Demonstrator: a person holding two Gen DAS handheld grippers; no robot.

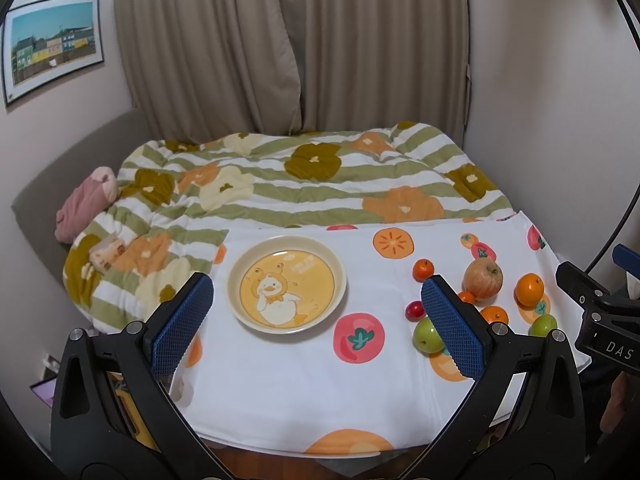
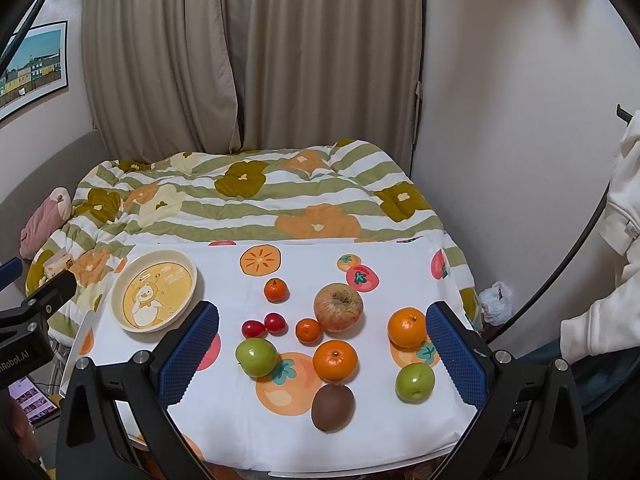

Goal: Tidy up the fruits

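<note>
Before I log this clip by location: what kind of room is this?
Most likely a bedroom at home. A bed with a flower-patterned quilt fills the space behind the table, closed beige curtains hang beyond it, and a framed picture is on the wall.

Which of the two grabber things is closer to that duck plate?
The left gripper: the duck plate sits right ahead between its open jaws. The right gripper hangs over the fruit, with the plate off to its left beyond its left jaw.
</note>
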